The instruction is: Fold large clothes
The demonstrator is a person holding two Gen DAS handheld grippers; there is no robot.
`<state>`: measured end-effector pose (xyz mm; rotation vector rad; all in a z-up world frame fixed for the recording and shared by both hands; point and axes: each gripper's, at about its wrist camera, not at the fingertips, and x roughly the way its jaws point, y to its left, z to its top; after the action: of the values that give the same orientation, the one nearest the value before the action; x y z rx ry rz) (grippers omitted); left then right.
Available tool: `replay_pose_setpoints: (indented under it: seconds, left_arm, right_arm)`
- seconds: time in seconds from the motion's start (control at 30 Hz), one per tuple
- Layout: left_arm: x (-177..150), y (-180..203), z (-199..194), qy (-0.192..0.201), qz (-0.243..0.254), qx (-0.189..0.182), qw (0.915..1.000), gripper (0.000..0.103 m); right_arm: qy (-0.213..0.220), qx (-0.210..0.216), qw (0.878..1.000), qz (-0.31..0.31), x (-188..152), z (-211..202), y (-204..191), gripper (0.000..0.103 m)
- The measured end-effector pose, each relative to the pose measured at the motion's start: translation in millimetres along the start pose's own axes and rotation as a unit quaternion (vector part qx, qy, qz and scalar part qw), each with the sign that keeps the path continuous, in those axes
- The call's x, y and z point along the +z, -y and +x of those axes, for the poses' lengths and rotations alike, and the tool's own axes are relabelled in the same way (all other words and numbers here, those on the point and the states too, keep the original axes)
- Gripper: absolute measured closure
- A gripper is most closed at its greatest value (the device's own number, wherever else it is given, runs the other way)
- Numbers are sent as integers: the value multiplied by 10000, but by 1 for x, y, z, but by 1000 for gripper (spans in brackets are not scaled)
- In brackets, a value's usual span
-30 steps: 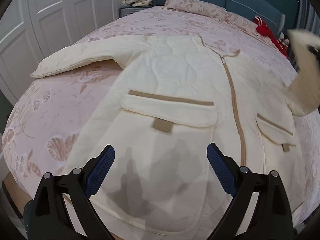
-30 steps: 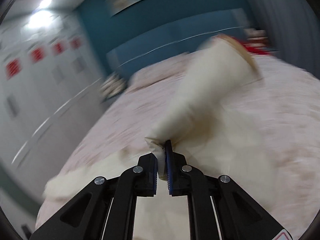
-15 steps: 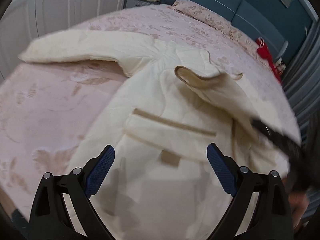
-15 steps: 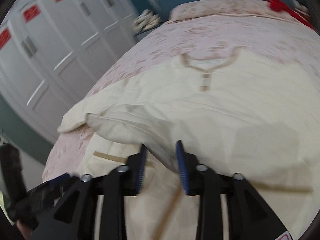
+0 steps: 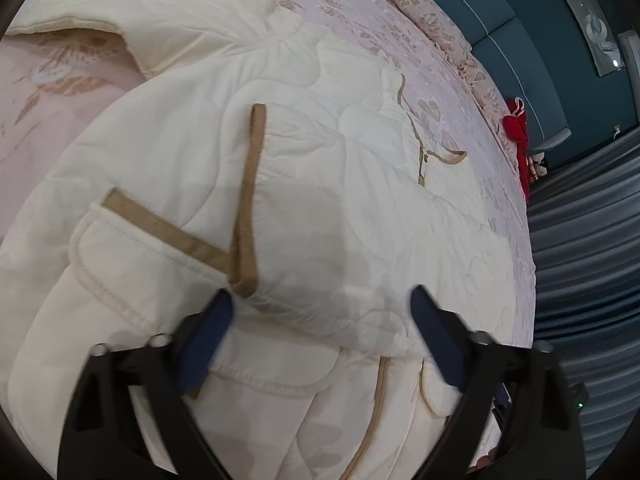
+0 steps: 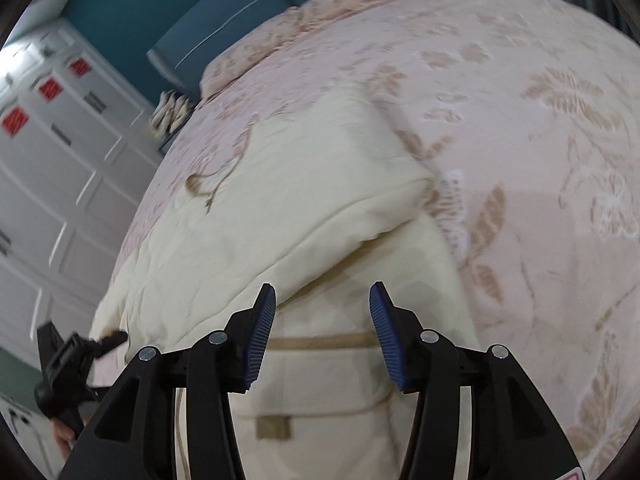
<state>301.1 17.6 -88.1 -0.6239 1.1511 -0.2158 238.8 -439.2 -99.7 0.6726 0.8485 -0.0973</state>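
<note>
Across the centre of both views lies the cream quilted jacket [image 5: 328,208] on the pink bedspread [image 6: 520,128], one sleeve [image 5: 280,240] folded over its front; left gripper [image 5: 320,320] and right gripper [image 6: 322,324] hover wide, holding nothing, probably freed to regrip

The left gripper [image 5: 320,312] is a matte black plastic frame with two angular arms, each tipped by a dark blue ribbed pad and fastened with round silver screws near the pad. The right gripper [image 6: 322,320] has the same black frame, brighter blue finely ridged pads [image 6: 262,332] and four silver screw heads along its arms, with a small red marking at the frame's near right corner. At the far left of the right wrist view, a patch of bare skin shows beneath the other black gripper body.
</note>
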Motion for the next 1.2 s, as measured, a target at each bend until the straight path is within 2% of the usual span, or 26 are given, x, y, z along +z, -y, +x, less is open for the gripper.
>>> replay_pose_setpoints:
  seconds: [0.03,0.07,0.1,0.17,0.3,0.33,0.37,0.43,0.47,0.53,0.67,0.77,0.93,1.2]
  left_arm:
    - [1,2,2,-38,56,28,10000,43]
    - [3,4,5,-68,119,72,9999,56]
    - [7,7,8,-71,211,143,9997,76]
    - [17,12,9,-7,443,203,9988,96]
    - [48,30,-12,591,1015,390,9923,98]
    - [56,35,-19,765,1146,431,9895,98]
    - [62,38,-23,854,1208,457,9879,98]
    - [74,42,-31,1079,1359,587,9831,99]
    - [77,41,-31,1137,1425,632,9812,99]
    - [76,36,-24,1124,1575,787,9779,99]
    - [59,17,17,817,1769,1324,9719,98]
    - [51,0,32,735,1685,1372,9733,98]
    - [40,1,39,954,1938,1533,9643,97]
    - [31,1,46,1213,2145,1612,9557,96]
  right_arm:
    - [-2,46,9999,106,2,4,4,53]
    - [3,120,9996,241,5,8,8,53]
    - [28,178,9991,373,8,11,12,53]
    - [81,279,9981,544,15,17,16,53]
    - [247,343,9953,867,40,33,23,54]
    - [287,372,9948,903,43,35,23,61]
    - [337,379,9945,912,45,35,22,78]
    - [460,559,9933,899,50,32,20,91]
    - [529,592,9931,863,50,30,19,91]
    - [542,387,9960,589,48,32,12,92]
    - [256,-67,9983,513,41,53,21,93]
    - [196,-240,9986,422,37,59,25,94]
    - [251,-701,9972,-102,29,69,16,94]
    - [351,-996,9939,-333,25,70,9,93]
